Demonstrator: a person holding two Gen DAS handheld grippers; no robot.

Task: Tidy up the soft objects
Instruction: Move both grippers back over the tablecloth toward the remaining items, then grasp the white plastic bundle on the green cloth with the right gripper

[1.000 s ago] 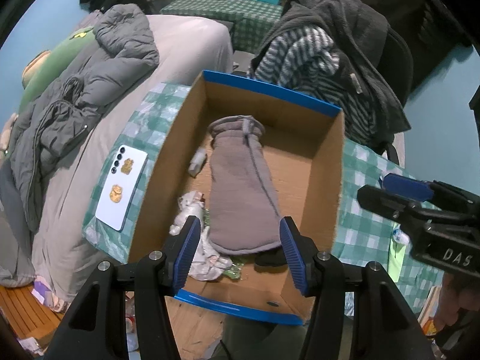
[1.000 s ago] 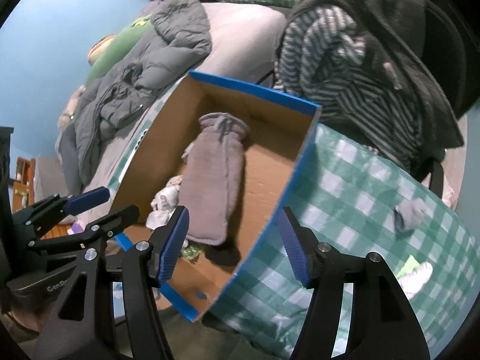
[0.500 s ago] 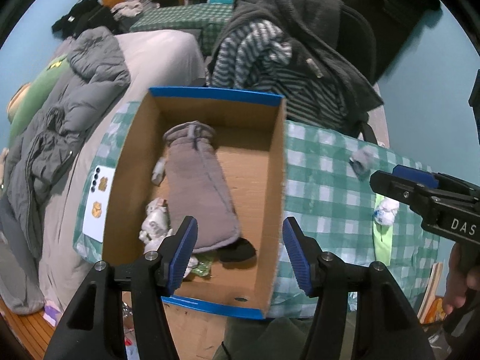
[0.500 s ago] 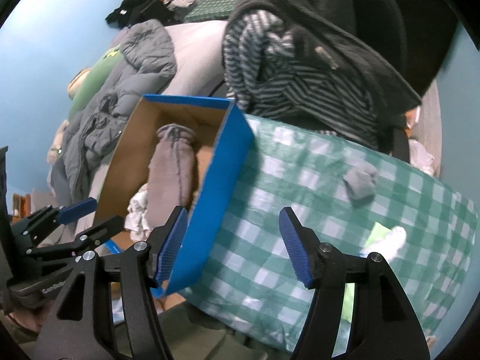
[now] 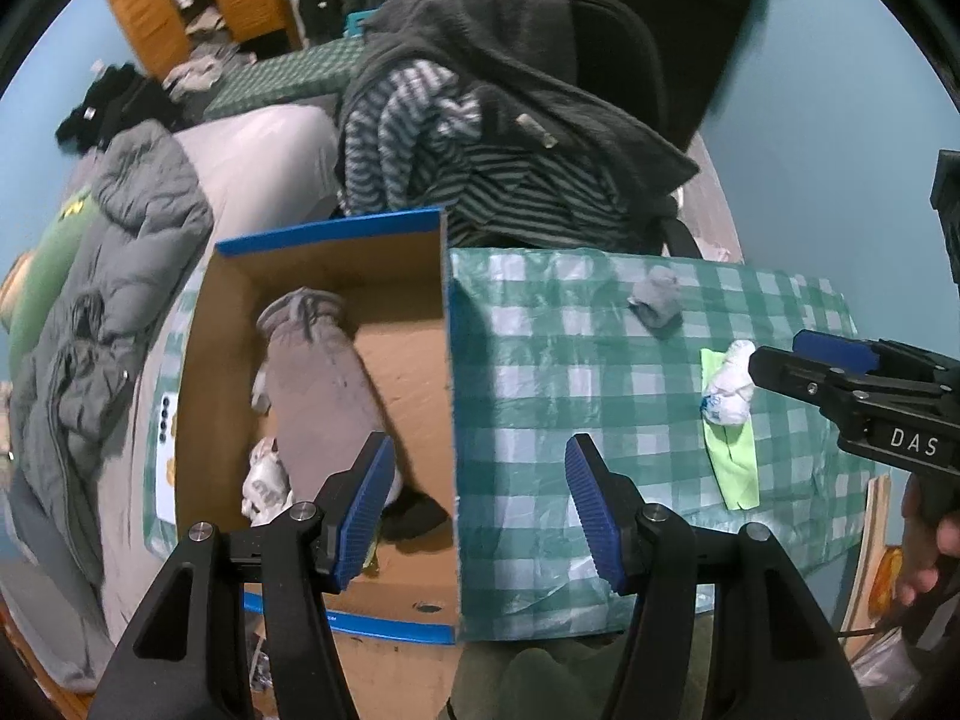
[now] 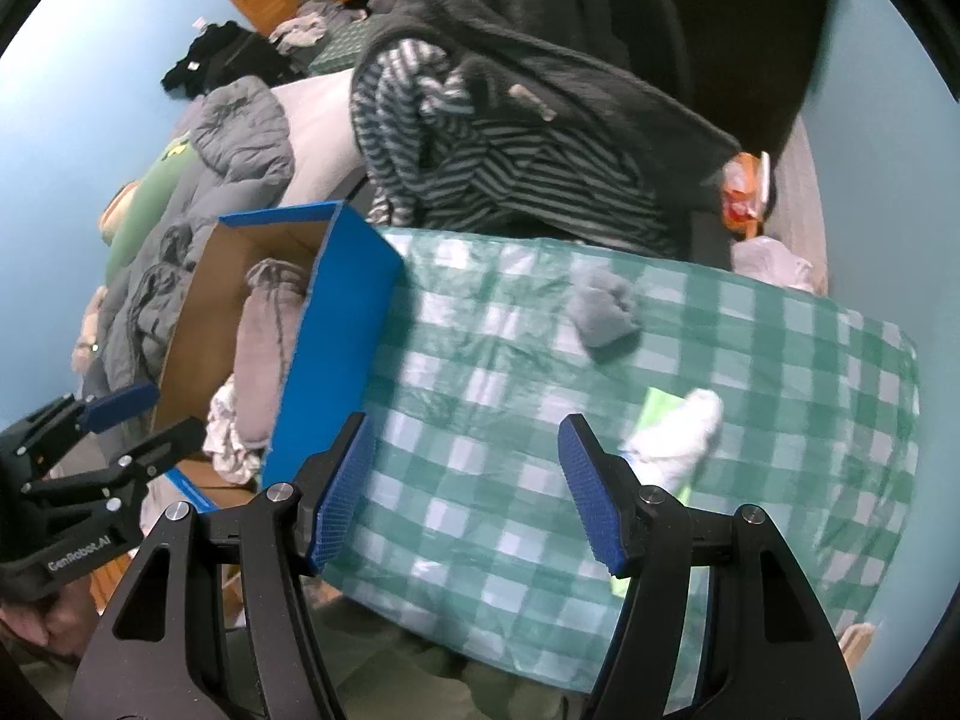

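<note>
The right gripper (image 5: 840,360) has "DAS" in white letters, and the left gripper (image 6: 126,420) has "GenRobot.AI". Both claws are apart and hold nothing. The blue-edged cardboard box (image 5: 447,360) holds a long grey fuzzy cover (image 5: 324,384). At 3 o'clock from the box, the green checked tablecloth (image 6: 480,510) has lots of bare room. A small grey sock (image 6: 603,309) and a white sock ball (image 6: 675,435) lie there, well apart.

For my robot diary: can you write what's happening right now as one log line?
left gripper: open, empty | right gripper: open, empty | box: grey pouch inside | tablecloth: grey sock, white sock waiting
</note>
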